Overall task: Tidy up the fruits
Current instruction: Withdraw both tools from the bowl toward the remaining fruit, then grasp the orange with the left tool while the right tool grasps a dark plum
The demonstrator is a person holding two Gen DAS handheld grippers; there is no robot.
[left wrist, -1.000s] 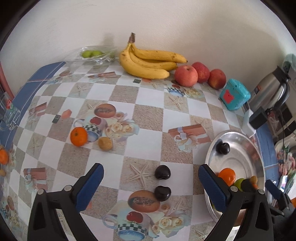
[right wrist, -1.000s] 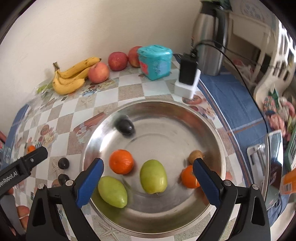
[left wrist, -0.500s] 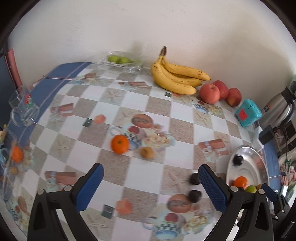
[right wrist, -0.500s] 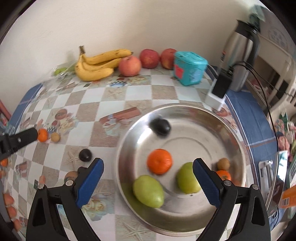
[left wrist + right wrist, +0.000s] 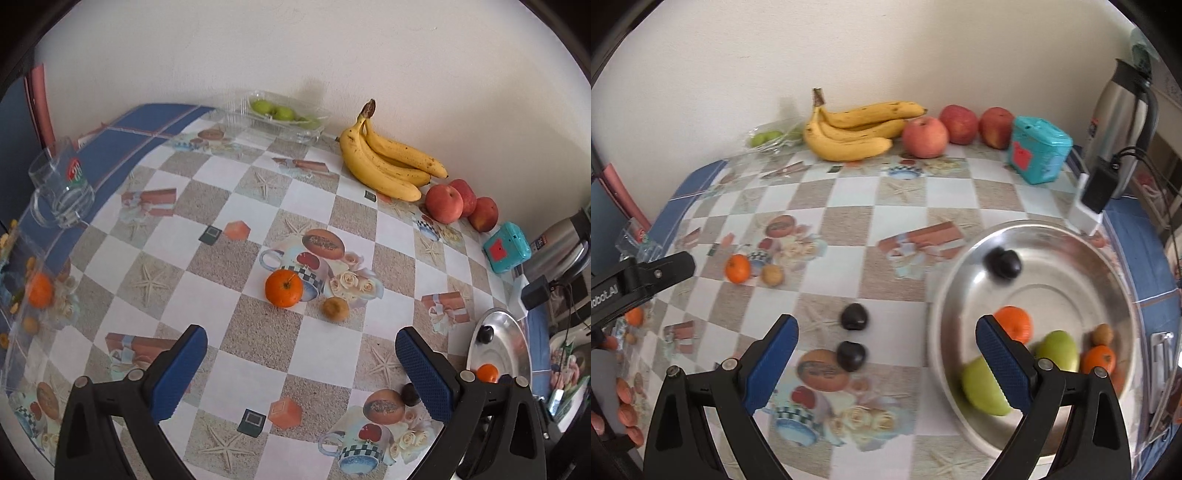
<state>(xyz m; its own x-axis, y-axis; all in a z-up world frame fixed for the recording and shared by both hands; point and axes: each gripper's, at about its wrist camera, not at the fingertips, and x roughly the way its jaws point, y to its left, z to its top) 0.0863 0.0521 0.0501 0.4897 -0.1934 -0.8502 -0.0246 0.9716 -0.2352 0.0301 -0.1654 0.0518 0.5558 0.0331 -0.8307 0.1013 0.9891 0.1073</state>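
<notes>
My left gripper (image 5: 301, 363) is open and empty above the table, just short of a loose orange (image 5: 283, 288) and a small brown fruit (image 5: 335, 308). My right gripper (image 5: 886, 350) is open and empty, with two dark plums (image 5: 854, 316) (image 5: 851, 355) on the table between its fingers. The steel bowl (image 5: 1071, 236) at right holds a dark plum (image 5: 1004, 263), an orange (image 5: 1015, 322), two green fruits (image 5: 1057, 349), a second orange (image 5: 1102, 358) and a small brown fruit (image 5: 1102, 334). Bananas (image 5: 384, 162) and three apples (image 5: 445, 203) lie by the wall.
A clear tray of green fruits (image 5: 280, 114) stands at the back. A glass mug (image 5: 61, 188) stands at the left edge. A teal box (image 5: 1038, 149), a charger (image 5: 1097, 192) and a steel kettle (image 5: 1123, 110) stand at the back right.
Both grippers have swung left over the table. The left one now faces the loose orange. The right one has left the bowl and now frames the two plums.
</notes>
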